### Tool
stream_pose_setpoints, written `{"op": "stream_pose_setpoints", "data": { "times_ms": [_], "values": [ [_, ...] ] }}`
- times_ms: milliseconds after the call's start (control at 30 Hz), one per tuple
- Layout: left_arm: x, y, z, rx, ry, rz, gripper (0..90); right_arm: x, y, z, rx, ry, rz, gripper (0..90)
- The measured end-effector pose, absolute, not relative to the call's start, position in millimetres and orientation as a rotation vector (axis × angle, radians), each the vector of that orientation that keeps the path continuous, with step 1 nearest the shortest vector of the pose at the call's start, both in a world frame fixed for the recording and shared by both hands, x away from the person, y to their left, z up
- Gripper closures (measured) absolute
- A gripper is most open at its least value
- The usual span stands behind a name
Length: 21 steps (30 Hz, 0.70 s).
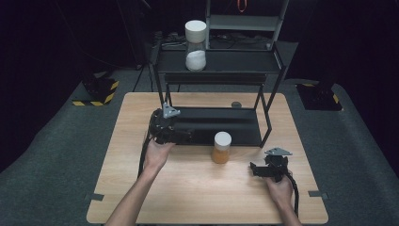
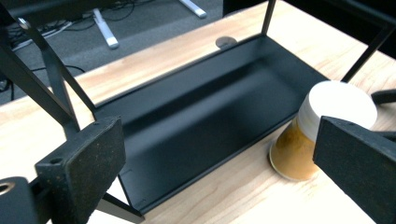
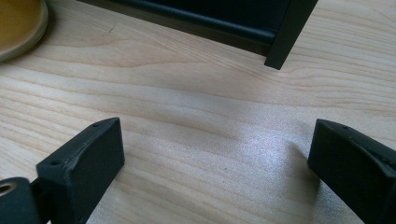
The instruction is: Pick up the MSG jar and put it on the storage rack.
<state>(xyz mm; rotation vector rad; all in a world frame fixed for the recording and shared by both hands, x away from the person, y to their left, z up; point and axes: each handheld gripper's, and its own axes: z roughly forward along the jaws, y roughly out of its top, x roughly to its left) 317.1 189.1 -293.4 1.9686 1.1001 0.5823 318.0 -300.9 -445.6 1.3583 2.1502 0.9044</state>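
A white-lidded jar (image 1: 221, 147) of orange powder is set on the wooden table (image 1: 188, 188) against the black metal rack's (image 1: 214, 125) front edge, flanked by the left gripper (image 1: 186, 135) and right gripper (image 1: 254, 169), both spread wide and empty.

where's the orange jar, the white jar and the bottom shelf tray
orange jar (image 1: 220, 154), high view, on its orange body
white jar (image 1: 195, 60), high view, on the white powder in its lower half
bottom tray (image 2: 196, 116), left gripper view, on its bare floor
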Motion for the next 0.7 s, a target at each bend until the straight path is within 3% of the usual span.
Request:
{"op": "stream_pose_setpoints", "data": {
  "times_ms": [700],
  "values": [
    [312.5, 193.1, -336.2, 2.000, 1.109, 0.595, 2.3, 318.0, -300.9, -445.6, 1.358, 2.150, 0.905, 3.0]
  ]
}}
